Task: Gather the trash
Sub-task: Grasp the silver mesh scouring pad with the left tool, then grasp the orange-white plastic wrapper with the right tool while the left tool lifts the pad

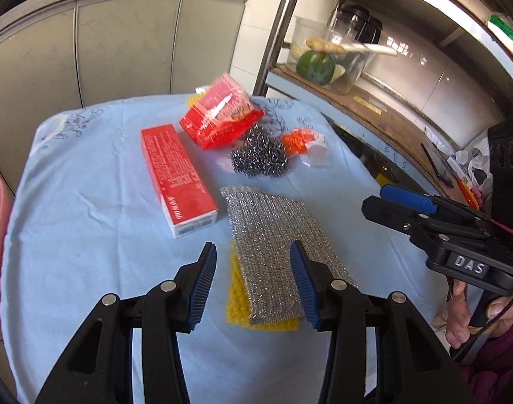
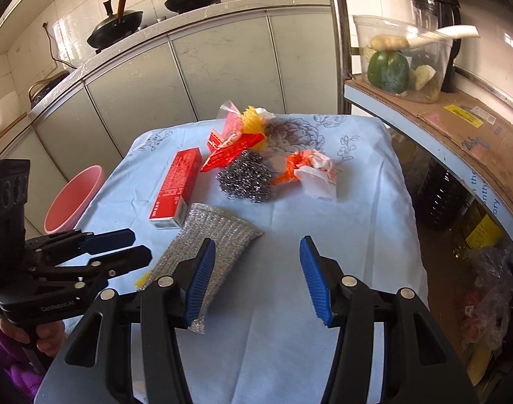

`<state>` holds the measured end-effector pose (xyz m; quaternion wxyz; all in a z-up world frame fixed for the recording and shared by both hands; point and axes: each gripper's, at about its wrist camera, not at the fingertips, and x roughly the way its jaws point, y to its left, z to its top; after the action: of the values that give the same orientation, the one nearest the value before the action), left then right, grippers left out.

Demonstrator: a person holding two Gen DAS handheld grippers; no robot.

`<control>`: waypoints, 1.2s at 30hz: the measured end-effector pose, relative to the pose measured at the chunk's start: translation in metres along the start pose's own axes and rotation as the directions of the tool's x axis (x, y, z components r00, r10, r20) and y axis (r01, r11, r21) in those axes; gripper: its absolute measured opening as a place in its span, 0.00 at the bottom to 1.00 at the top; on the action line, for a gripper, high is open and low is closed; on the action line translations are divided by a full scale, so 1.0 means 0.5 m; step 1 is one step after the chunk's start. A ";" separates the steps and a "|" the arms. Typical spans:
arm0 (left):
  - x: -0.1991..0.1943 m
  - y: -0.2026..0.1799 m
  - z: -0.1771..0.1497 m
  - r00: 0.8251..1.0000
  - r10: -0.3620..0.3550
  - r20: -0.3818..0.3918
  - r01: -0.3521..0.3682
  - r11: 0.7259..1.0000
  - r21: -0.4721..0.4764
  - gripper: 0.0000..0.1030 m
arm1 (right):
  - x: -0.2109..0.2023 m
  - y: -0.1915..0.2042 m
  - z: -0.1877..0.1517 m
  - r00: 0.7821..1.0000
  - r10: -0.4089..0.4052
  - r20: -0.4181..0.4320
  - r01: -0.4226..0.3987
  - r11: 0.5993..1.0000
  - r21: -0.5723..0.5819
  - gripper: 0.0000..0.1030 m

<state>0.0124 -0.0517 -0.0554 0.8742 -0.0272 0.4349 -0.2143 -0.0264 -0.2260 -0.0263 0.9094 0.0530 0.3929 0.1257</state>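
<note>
On the light blue cloth-covered table (image 1: pixel 88 235) lie a red carton (image 1: pixel 175 175), a red plastic wrapper (image 1: pixel 219 118), a steel wool ball (image 1: pixel 259 153), orange and white crumpled scraps (image 1: pixel 305 146), and a silver scouring pad (image 1: pixel 276 245) over a yellow sponge (image 1: pixel 236 303). My left gripper (image 1: pixel 253 282) is open and empty just above the pad's near end. My right gripper (image 2: pixel 256 276) is open and empty over the cloth, right of the pad (image 2: pixel 209 245). The same carton (image 2: pixel 177 188), wrapper (image 2: pixel 229 151), steel wool (image 2: pixel 246 181) and scraps (image 2: pixel 310 171) show in the right wrist view.
A pink basin (image 2: pixel 74 198) stands on the floor left of the table. Grey cabinets (image 2: pixel 189 67) with pans on top stand behind. A metal shelf (image 2: pixel 424 111) at the right holds a clear container with vegetables (image 2: pixel 397 60), cardboard, and bottles below.
</note>
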 end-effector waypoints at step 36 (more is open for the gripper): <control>-0.073 0.025 0.061 0.980 -0.059 0.191 0.079 0.992 -0.097 0.05 | 0.112 -0.088 0.095 0.999 -0.034 0.034 0.034 0.999 0.003 0.52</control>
<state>0.0212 -0.0298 -0.0120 0.9006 -0.1081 0.3601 -0.2181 0.0534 -0.2530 -0.0412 0.9179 0.0497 0.3783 0.1088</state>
